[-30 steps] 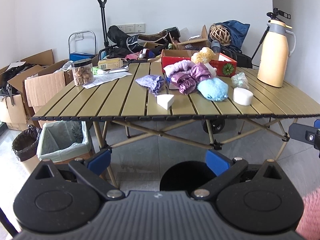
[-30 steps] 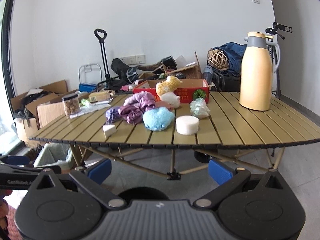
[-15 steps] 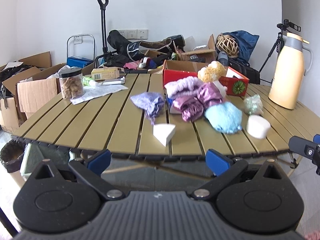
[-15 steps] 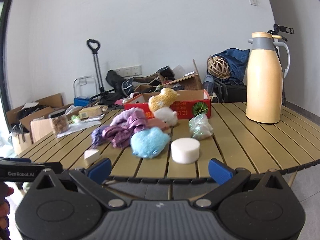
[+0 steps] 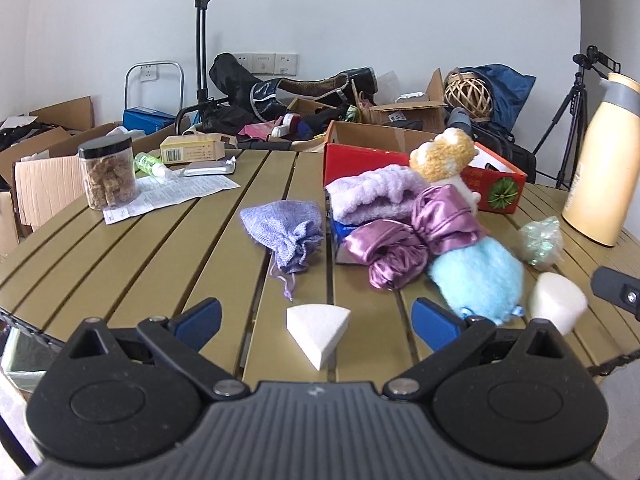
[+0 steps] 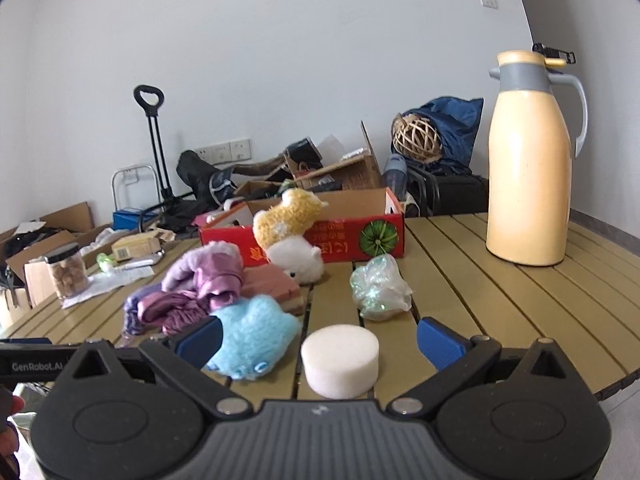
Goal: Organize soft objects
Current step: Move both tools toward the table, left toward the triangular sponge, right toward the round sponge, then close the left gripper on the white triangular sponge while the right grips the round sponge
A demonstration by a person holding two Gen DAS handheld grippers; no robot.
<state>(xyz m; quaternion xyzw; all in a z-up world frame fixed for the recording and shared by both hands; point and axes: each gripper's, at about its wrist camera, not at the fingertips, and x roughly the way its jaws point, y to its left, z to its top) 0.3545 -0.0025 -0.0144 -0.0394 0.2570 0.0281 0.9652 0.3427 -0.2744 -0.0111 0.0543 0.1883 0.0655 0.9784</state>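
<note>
The left gripper is spread wide, empty; the foam wedge lies at 12 o'clock between its fingers. The right gripper, equally released, frames the foam disc at 12 o'clock; each hand seems nearest its own piece.

Cluttered storeroom – cardboard boxes, hand trolley, bags.

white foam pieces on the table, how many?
2. A white wedge-shaped foam piece lies at the table's near edge, before the left claw. A white round foam puck lies before the right claw. Others may be hidden.
</note>
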